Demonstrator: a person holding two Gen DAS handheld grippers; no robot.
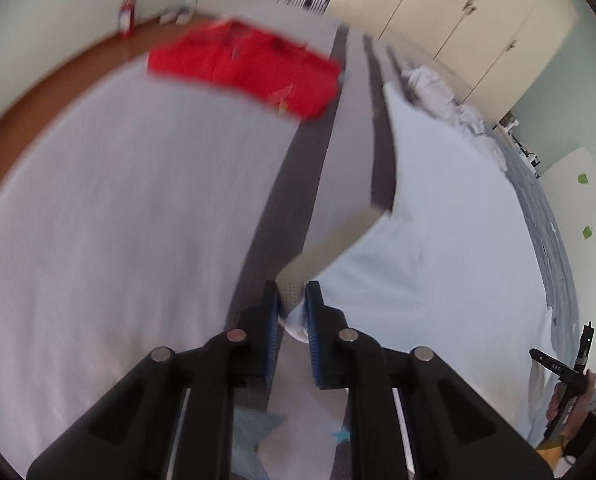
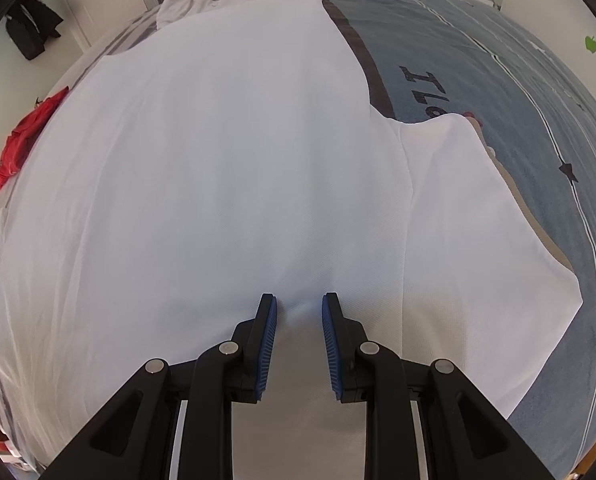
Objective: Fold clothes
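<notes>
A fold is under way: the white knit garment, spread on the bed, is pinched at its banded edge by the left gripper. The right gripper is nipped on a ridge of it. Next, the edge should be carried across.

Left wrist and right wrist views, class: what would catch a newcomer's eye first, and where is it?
The folded bright red garment stands out first, lying at the far left of the bed. Next comes the large white textured-knit garment spread flat over the blue printed bedspread. Its edge is pinched and lifted between the blue pads of the left gripper, while the right gripper grips a fold of it.
</notes>
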